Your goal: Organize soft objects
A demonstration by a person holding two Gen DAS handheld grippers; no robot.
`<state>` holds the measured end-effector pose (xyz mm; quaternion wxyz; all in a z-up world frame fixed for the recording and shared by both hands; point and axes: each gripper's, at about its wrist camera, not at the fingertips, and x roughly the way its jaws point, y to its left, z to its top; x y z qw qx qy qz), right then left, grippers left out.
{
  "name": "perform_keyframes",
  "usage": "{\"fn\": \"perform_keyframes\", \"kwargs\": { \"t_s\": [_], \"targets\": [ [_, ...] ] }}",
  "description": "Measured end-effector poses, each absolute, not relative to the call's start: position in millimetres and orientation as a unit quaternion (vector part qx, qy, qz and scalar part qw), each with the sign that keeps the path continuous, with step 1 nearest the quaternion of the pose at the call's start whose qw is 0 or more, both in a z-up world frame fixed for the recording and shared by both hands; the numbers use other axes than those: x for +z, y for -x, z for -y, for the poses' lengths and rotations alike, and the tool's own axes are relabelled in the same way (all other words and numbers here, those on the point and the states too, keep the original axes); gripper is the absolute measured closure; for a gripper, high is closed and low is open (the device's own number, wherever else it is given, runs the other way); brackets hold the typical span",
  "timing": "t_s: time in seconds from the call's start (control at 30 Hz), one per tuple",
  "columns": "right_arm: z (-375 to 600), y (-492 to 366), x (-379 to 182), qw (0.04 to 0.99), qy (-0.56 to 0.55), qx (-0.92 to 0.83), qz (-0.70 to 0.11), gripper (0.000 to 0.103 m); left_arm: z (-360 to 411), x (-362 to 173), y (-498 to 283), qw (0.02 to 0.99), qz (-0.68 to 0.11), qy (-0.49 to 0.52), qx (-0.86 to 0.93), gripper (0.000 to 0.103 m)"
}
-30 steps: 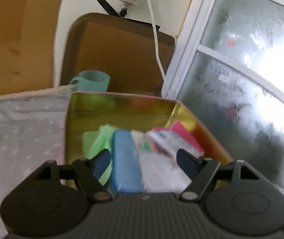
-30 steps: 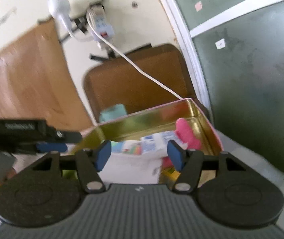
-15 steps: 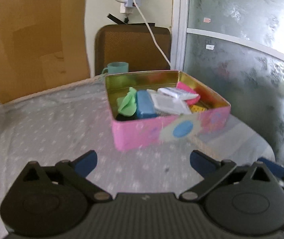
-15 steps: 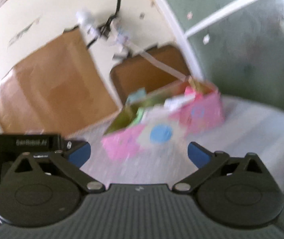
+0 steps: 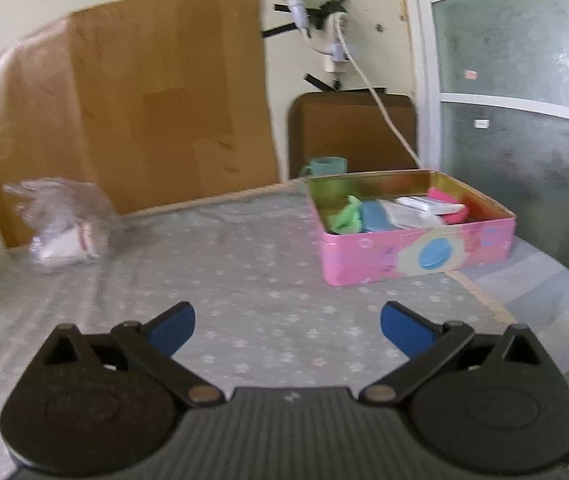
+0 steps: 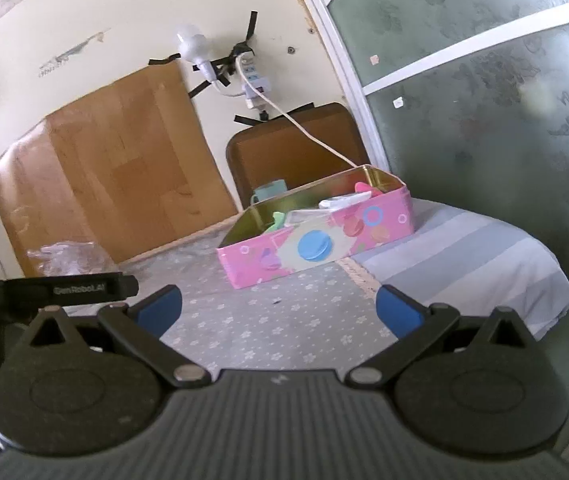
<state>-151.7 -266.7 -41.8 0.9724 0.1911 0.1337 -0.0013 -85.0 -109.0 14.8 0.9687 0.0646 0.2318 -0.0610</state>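
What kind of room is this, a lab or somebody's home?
Most likely a home, perhaps a bedroom: a star-print fabric cover spread over the surface, a pink tin of soft items, a teal cup and a frosted-glass door beside it.

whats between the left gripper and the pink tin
Only bare star-print cloth lies between the left gripper and the pink tin, as the left wrist view shows.

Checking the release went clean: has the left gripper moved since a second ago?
Yes. The left gripper has backed away from the pink tin, which sits smaller and farther ahead on the bedspread; its jaws are open and empty.
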Motion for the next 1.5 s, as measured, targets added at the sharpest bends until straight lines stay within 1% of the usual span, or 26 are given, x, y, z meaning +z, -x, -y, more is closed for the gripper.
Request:
{"fn": "perform_keyframes", "kwargs": {
  "t_s": [0.2,0.37,0.7,1.27,1.5],
  "targets": [
    [275,146,-46,0.967,-0.204,-0.008,-0.155,0.000,111,19,99,0.969,-0.224,-0.094,-0.045,0.000],
    [277,141,-50,0.967,-0.192,-0.002,-0.165,0.000,116,15,98,0.963,-0.243,-0.106,-0.054,0.000],
    [281,144,-53,0.965,-0.194,0.005,-0.175,0.000,106,4,107,0.959,-0.265,-0.089,-0.040,0.000],
    [265,143,-52,0.967,-0.175,0.016,-0.183,0.000,93,12,117,0.962,-0.260,-0.074,-0.042,0.000],
    [260,143,-54,0.966,-0.174,0.020,-0.190,0.000,89,7,114,0.955,-0.288,-0.053,-0.053,0.000]
  ]
}}
